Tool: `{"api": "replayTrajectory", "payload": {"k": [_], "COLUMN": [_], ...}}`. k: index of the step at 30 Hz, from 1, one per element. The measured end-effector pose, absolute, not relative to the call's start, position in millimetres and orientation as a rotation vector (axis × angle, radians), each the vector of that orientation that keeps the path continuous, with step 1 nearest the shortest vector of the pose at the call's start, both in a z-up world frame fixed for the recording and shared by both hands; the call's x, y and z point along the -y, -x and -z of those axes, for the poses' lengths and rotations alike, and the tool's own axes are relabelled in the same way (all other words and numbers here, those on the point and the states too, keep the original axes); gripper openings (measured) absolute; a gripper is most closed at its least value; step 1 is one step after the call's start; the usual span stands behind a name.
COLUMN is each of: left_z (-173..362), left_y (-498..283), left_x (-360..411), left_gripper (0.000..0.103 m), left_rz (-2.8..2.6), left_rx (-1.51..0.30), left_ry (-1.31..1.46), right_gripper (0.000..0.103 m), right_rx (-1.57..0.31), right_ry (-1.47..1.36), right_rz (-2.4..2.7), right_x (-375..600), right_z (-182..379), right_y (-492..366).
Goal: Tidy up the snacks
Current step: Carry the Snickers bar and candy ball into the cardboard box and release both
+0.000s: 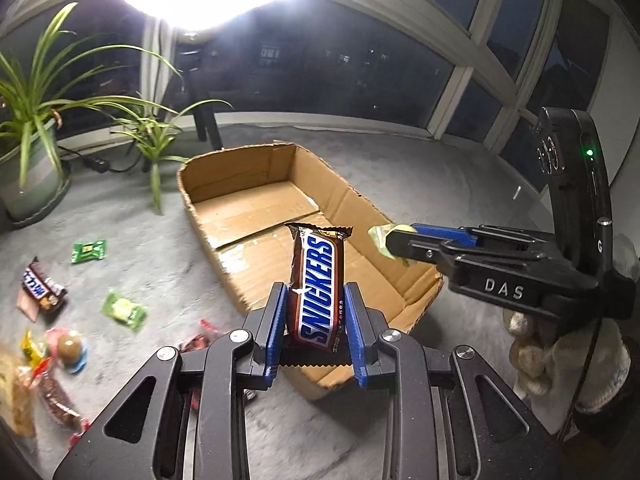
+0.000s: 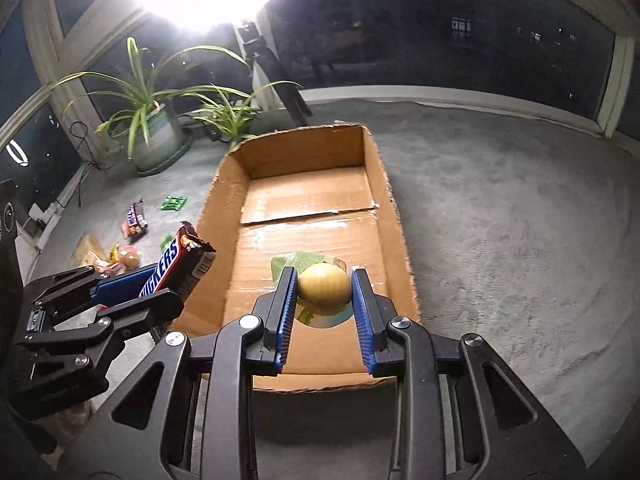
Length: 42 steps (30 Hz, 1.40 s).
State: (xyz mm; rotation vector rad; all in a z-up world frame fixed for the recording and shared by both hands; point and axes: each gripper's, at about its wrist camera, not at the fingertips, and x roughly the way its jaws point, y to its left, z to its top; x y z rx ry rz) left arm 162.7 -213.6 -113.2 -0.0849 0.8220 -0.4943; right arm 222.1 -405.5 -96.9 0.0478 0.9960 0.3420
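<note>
My left fingers [image 1: 316, 300] clamp a chocolate bar [image 1: 316, 288] upright above the near rim of the cardboard box [image 2: 396, 216]; my right fingers [image 2: 325, 284] pinch a round yellow-green wrapped sweet [image 2: 324, 287] over its bare bottom. Loose snacks [image 1: 52, 320] lie scattered on the grey carpet [image 2: 500, 240] left of the box. Beyond stand potted plants [image 1: 32, 128].

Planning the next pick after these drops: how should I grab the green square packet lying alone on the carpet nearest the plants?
Take the green square packet across its two opposite edges, coming straight down from above. It lies flat on the carpet with clear space all round, so the fingers can likely straddle it; pinch low, since it looks thin.
</note>
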Motion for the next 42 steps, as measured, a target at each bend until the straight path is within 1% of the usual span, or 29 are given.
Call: {"api": "replayTrajectory", "payload": {"k": [11, 12, 13, 15, 22, 32, 38, 42], "left_z": [119, 118, 117, 114, 103, 94, 100, 105], "left_y": [-176, -177, -178, -178, -170, -143, -120, -108], "left_x": [228, 229, 228, 227, 216, 158, 101, 67], "left_gripper": [0.027, 0.027, 0.027, 0.027, 0.027, 0.027, 0.027, 0.027], "left_rz": [0.483, 0.484, 0.484, 0.481, 0.482, 0.42, 0.324, 0.272], "left_rx": [-0.845, -0.843, -0.841, -0.832, -0.802, -0.779, -0.803, -0.825], "left_ry": [0.056, 0.057, 0.058, 0.06, 0.07, 0.105, 0.124, 0.158], "right_gripper": [0.029, 0.03, 0.036, 0.044, 0.045, 0.045, 0.045, 0.045], "right_rx": [-1.005, -1.006, -1.005, -0.995, -0.978, -0.929, -0.913, -0.951], "right_ry": [-0.038, -0.038, -0.038, -0.037, -0.04, -0.109, -0.109, -0.106], "right_rz": [-0.311, -0.311, -0.31, -0.307, -0.293, -0.313, -0.411, -0.49], "right_x": [413, 412, 412, 410, 405, 391, 350, 318], "right_z": [103, 102, 102, 99, 89, 62, 50, 59], "right_y": [-226, -226, -226, -224, -220, -198, -175, -160]}}
